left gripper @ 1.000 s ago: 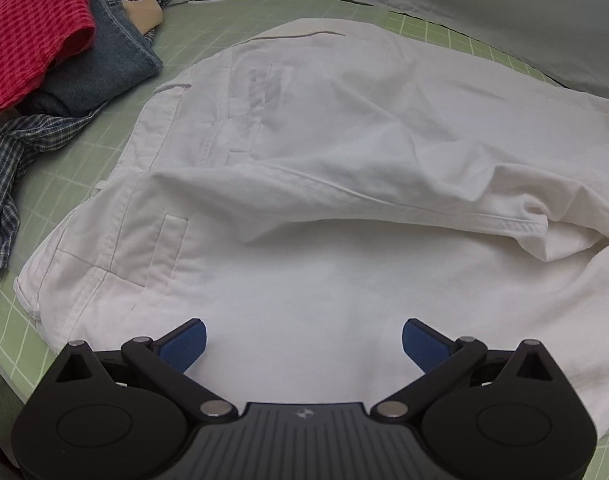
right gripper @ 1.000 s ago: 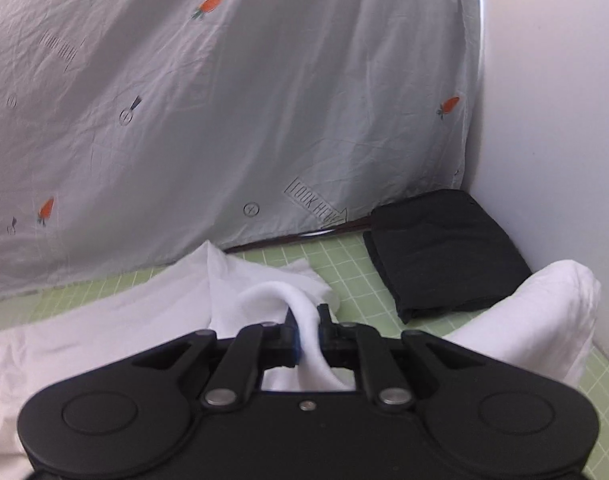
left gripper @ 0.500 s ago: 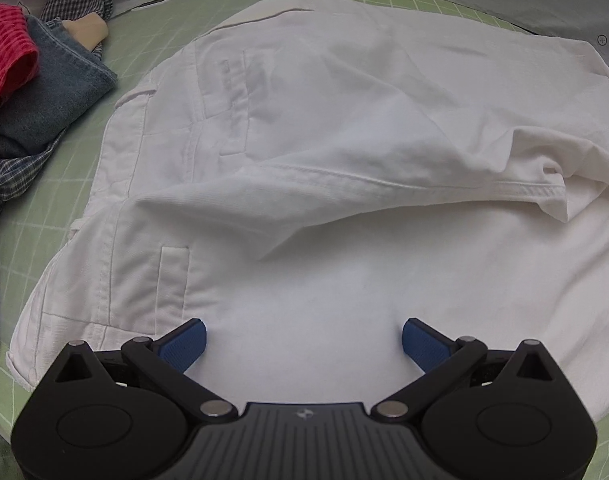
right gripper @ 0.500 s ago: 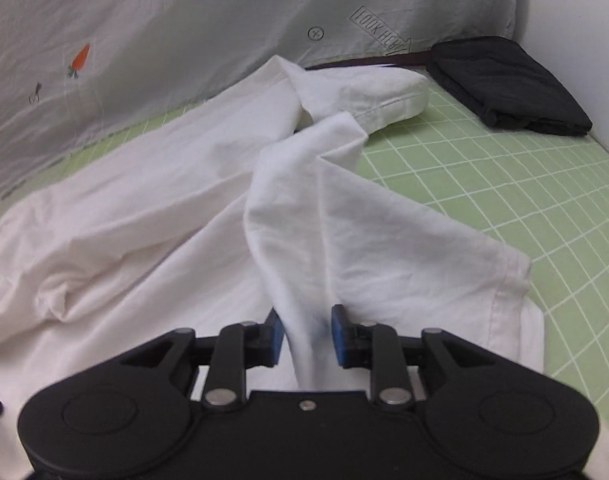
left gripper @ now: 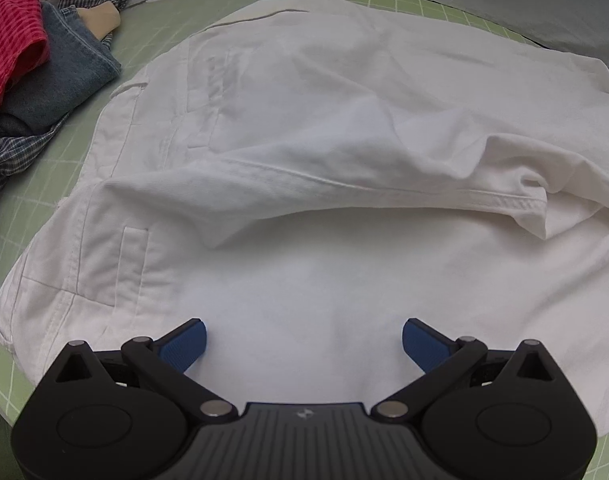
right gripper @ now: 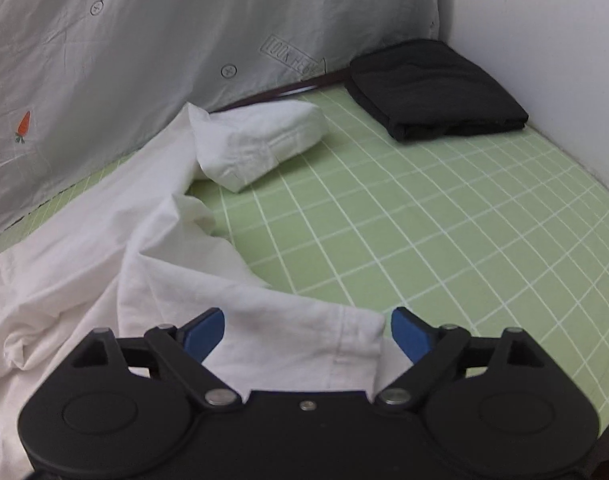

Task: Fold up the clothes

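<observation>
While both tools hang over the same garment, the white trousers (left gripper: 304, 128) lie spread across the green gridded mat (right gripper: 444, 220), their long axis running from the waistband near the mat's left edge out toward its right side. The left gripper (left gripper: 303, 338) hovers with its blue-padded fingers (left gripper: 183, 344) set wide apart above the seat and upper-leg cloth, pinching nothing. The right gripper (right gripper: 307, 334) is likewise spread wide, and the near leg hem (right gripper: 356, 340) lies slack between its fingers without being clamped.

The relation that matters is lengthwise: the hems sit at the right gripper, the waistband (left gripper: 104, 208) sits off to the left of the left gripper, so each tool is nearest its own end of the garment. The far leg's end (right gripper: 260, 140) lies doubled back on itself near the mat's back edge, well apart from the near hem, so the two legs are not aligned.

The cloth is a stout white cotton with stitched seams, a welt pocket and belt loops; it holds soft ridges, and one raised fold runs across the middle. It would likely drape and slide rather than keep a crease.

A folded black garment (right gripper: 436, 88) rests in the mat's back right corner. A heap of clothes (left gripper: 28, 80), red knit, denim and checked fabric, sits at the left back corner. A grey printed sheet (right gripper: 144, 40) hangs behind.
</observation>
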Demonstrator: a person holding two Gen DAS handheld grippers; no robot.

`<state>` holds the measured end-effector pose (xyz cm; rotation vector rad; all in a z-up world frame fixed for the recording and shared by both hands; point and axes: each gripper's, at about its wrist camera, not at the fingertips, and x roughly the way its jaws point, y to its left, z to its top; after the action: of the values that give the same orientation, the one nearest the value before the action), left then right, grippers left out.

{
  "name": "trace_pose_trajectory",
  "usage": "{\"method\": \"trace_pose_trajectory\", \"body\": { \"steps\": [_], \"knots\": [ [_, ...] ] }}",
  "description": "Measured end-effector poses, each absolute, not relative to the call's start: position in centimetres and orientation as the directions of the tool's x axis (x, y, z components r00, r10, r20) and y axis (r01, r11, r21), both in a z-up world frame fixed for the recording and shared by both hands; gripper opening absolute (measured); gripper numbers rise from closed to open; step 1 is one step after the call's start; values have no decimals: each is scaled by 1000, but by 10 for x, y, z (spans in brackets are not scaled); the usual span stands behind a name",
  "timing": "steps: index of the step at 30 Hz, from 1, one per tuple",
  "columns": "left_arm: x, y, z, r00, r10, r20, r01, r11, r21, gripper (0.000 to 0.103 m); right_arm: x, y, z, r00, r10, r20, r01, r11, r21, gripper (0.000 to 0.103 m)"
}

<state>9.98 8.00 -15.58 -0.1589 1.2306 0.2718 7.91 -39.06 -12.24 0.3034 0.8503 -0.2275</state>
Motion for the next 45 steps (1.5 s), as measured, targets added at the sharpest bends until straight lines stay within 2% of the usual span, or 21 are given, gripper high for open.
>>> {"method": "trace_pose_trajectory", "body": {
  "steps": [1, 3, 4, 5, 7, 8, 12, 15, 18, 19, 20, 21, 22, 24, 26, 29, 31, 36, 38, 43, 45],
  "knots": [
    [97, 74, -155, 308, 124, -943, -295, 955, 29, 103, 79, -397, -128, 632, -35, -774, 305, 930, 207, 91],
    [94, 63, -153, 303, 135, -943, -309, 950, 37, 103, 80, -410, -139, 617, 58, -785, 281, 915, 289, 83],
    [93, 58, -152, 300, 140, -944, -317, 948, 40, 103, 80, -415, -141, 621, 92, -778, 259, 913, 315, 66],
    [92, 53, -151, 297, 146, -944, -326, 945, 43, 103, 81, -420, -139, 625, 107, -773, 240, 916, 321, 43],
    [90, 44, -149, 295, 155, -943, -344, 938, 46, 103, 88, -434, -131, 630, 145, -763, 187, 925, 331, 15],
    [89, 39, -148, 294, 160, -942, -355, 934, 48, 103, 92, -443, -124, 638, 172, -751, 151, 928, 341, 8],
    [85, 22, -146, 295, 178, -939, -388, 920, 52, 103, 121, -484, -88, 677, 152, -721, 29, 972, 232, 7],
    [81, 10, -145, 292, 192, -937, -410, 910, 59, 103, 158, -531, -62, 727, -17, -687, 58, 998, 37, 7],
    [75, 1, -147, 288, 208, -935, -428, 901, 68, 103, 194, -567, -49, 734, -268, -624, 194, 963, -185, 10],
    [72, -2, -147, 287, 211, -934, -436, 897, 69, 103, 206, -576, -46, 726, -352, -591, 239, 935, -263, 20],
    [70, -3, -147, 286, 214, -934, -447, 892, 68, 103, 211, -577, -44, 723, -400, -563, 265, 913, -309, 40],
    [68, -4, -147, 285, 217, -934, -458, 886, 66, 103, 216, -577, -42, 721, -440, -535, 287, 893, -348, 49],
    [66, -5, -147, 284, 220, -933, -469, 881, 65, 103, 212, -575, -42, 730, -419, -539, 285, 905, -316, 58],
    [63, -6, -147, 285, 225, -932, -488, 871, 61, 103, 201, -572, -45, 754, -348, -557, 269, 937, -220, 63],
    [60, -7, -147, 283, 229, -932, -499, 865, 61, 103, 184, -570, -54, 753, -306, -582, 283, 950, -133, 85],
    [56, -12, -149, 276, 228, -934, -492, 868, 66, 103, 145, -571, -81, 699, -303, -648, 376, 926, -28, 95],
    [54, -15, -150, 274, 223, -935, -481, 874, 68, 103, 119, -572, -99, 661, -293, -690, 438, 898, 38, 99],
    [43, -17, -149, 283, 191, -940, -477, 878, 35, 103, 50, -588, -135, 580, -227, -782, 589, 780, 211, 99],
    [38, -12, -149, 287, 174, -942, -491, 871, 11, 103, 33, -583, -147, 559, -205, -803, 601, 768, 222, 100],
    [18, 13, -148, 307, 147, -940, -584, 809, -64, 103, 13, -571, -161, 588, -83, -804, 598, 714, 364, 101],
    [10, 26, -146, 300, 152, -942, -616, 785, -69, 98, 14, -564, -161, 603, -48, -796, 584, 706, 400, 101]
  ]
}}
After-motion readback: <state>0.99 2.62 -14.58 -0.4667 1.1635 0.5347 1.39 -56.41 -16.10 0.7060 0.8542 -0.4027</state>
